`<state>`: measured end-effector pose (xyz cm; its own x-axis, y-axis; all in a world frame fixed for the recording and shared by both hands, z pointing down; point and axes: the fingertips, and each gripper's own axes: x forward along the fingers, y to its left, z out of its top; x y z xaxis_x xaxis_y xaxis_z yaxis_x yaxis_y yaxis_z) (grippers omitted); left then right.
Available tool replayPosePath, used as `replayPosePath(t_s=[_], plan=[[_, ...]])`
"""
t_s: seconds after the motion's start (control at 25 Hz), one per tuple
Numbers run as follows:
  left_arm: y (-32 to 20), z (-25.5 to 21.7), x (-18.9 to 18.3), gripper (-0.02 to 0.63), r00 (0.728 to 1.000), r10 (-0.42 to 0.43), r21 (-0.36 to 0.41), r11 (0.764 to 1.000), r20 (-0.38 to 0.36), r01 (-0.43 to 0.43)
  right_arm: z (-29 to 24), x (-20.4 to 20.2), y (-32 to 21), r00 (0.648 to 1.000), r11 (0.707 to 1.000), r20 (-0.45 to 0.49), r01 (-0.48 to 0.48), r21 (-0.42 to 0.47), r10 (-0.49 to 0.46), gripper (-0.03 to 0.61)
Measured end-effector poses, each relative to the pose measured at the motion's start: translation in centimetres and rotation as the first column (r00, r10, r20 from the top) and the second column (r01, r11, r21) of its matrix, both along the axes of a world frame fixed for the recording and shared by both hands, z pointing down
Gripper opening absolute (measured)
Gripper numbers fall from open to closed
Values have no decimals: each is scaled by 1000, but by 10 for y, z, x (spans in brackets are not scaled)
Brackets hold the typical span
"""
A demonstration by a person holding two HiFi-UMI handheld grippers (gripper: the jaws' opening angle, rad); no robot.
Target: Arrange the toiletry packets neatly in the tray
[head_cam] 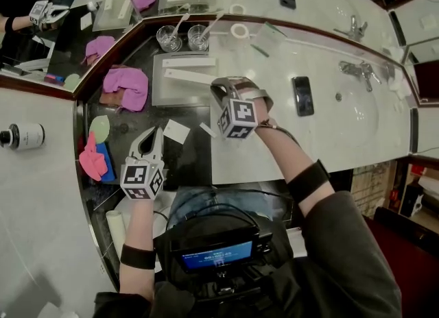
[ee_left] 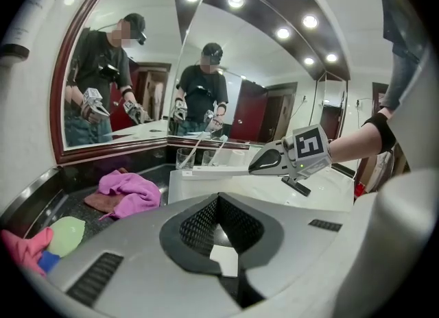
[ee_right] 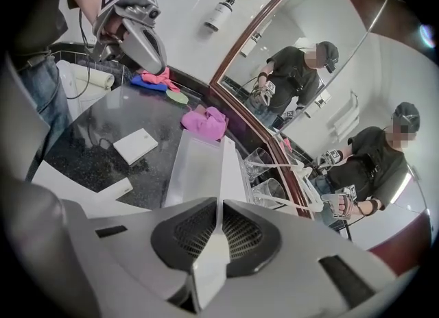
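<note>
Left tongs (head_cam: 155, 133): jaws closed flush together; tilted gently downward
Left forearm (head_cam: 137, 231): bare, with a dark band round it; reaches straight forward from the body
Right tongs (head_cam: 217, 88): jaws clamped on a thin white toiletry packet (ee_right: 209, 258) held edge-on; angled forward and down
Right forearm (head_cam: 288, 152): bare up to a dark band and dark sleeve; stretched further forward than the left

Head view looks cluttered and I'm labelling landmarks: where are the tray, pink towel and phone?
tray (head_cam: 177, 95): head view, bare floor near its front edge.
pink towel (head_cam: 127, 83): head view, middle of the crumpled cloth.
phone (head_cam: 302, 95): head view, centre of its dark face.
</note>
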<state>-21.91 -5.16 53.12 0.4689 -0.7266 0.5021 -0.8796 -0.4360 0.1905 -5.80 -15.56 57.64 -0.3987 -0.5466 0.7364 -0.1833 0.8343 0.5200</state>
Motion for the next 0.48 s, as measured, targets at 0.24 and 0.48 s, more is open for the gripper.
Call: replayPosePath(t_s=[0.24, 0.48], plan=[[15, -1, 3, 1, 1000, 11, 9, 1000, 0, -11, -6, 2, 31, 1000, 1000, 11, -2, 3, 2, 41], [29, -6, 6, 1, 1000, 26, 15, 1000, -5, -26, -14, 3, 66, 999, 1000, 30, -22, 14, 22, 37]])
